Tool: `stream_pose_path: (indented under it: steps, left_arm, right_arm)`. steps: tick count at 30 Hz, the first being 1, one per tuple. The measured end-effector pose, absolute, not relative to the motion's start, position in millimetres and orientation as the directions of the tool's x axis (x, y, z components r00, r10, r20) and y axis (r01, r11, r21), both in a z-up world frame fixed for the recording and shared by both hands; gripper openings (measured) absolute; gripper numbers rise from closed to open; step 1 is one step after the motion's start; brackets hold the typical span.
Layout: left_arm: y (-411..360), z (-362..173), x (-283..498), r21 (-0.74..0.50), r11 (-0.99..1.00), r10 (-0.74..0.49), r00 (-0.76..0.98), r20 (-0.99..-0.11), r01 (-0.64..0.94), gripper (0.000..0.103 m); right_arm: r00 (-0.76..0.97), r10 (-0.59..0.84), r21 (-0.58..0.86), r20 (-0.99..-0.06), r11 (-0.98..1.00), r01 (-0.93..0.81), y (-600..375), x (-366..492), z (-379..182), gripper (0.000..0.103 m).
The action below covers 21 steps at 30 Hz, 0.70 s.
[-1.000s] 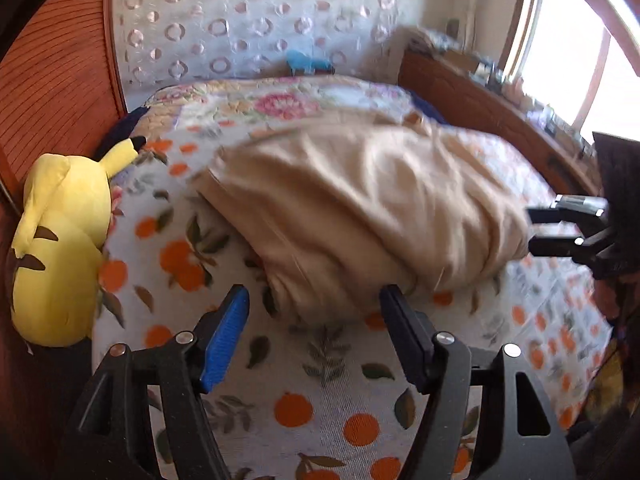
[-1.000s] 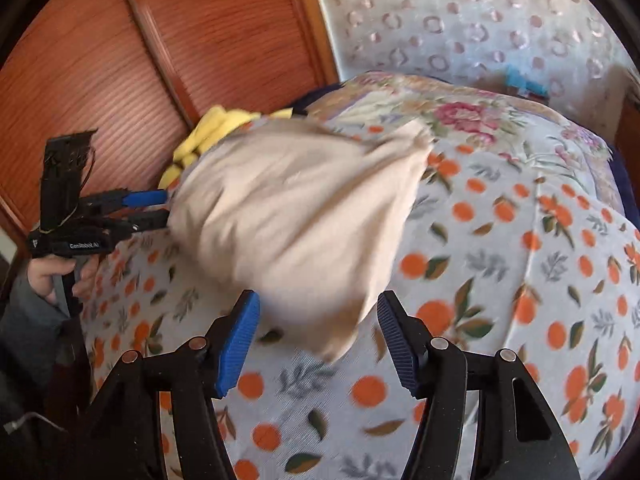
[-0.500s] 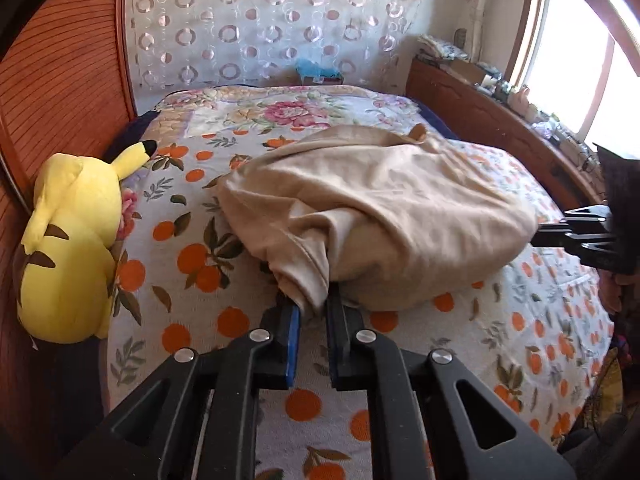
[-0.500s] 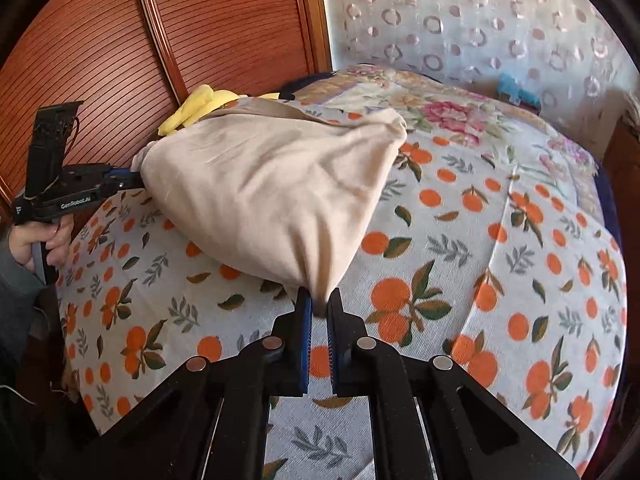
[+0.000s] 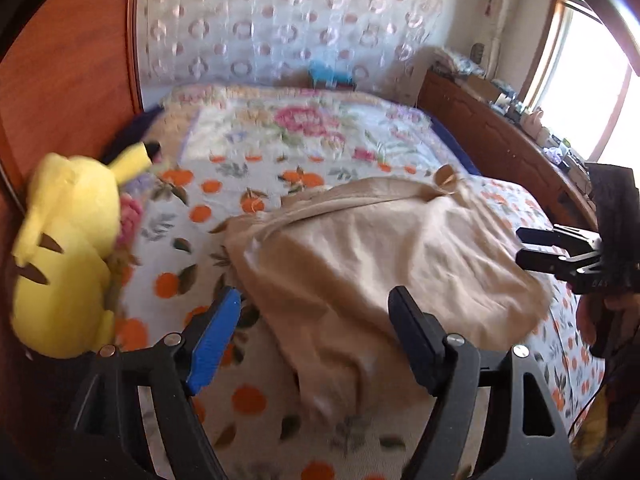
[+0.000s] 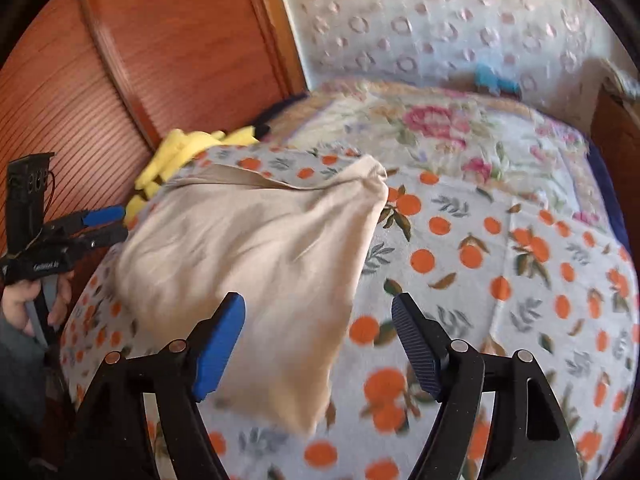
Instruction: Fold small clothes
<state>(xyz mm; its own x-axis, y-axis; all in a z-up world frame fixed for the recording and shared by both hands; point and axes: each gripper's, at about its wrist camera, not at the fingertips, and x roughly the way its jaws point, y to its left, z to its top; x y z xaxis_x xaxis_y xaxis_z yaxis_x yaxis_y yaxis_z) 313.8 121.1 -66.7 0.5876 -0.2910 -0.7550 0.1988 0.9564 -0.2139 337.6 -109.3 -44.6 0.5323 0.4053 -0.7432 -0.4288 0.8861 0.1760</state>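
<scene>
Left wrist view: one beige garment (image 5: 384, 256) lies on the bed (image 5: 256, 396), right of one yellow plush toy (image 5: 64, 256). The left gripper (image 5: 316, 332) has just been opening; its two fingers stand released, the garment's near edge between them, unpinched.

Right wrist view: the right gripper (image 6: 318, 338) has likewise just opened, released over the garment's corner.

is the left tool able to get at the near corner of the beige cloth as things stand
Probably yes. The left tool is open with the beige cloth lying slack right between its fingers, and nothing covers that corner; the yellow plush sits off to the side.
</scene>
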Motion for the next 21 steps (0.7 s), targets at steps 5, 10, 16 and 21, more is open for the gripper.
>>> stream_pose_path:
  steps: [5, 10, 16, 21]
  left_arm:
    - [120, -84, 338, -0.293, 0.939, -0.344, 0.52, -0.782, 0.181, 0.077]
    - [117, -90, 343, -0.26, 0.949, -0.314, 0.53, -0.788, 0.175, 0.077]
    - [107, -90, 344, -0.329, 0.917, -0.399, 0.494, -0.773, 0.225, 0.034]
    - [109, -61, 325, -0.327, 0.913, -0.408, 0.552, -0.727, 0.245, 0.014]
  right_arm:
    - [0.5, 0.408, 0.206, -0.764, 0.888, -0.411, -98, 363, -55, 0.078]
    - [0.492, 0.399, 0.179, -0.774, 0.883, -0.434, -84, 370, -63, 0.077]
    - [0.462, 0.439, 0.166, -0.771, 0.838, -0.519, -66, 362, -62, 0.021]
    - [0.505, 0.441, 0.096, -0.742, 0.815, -0.571, -63, 356, -38, 0.017]
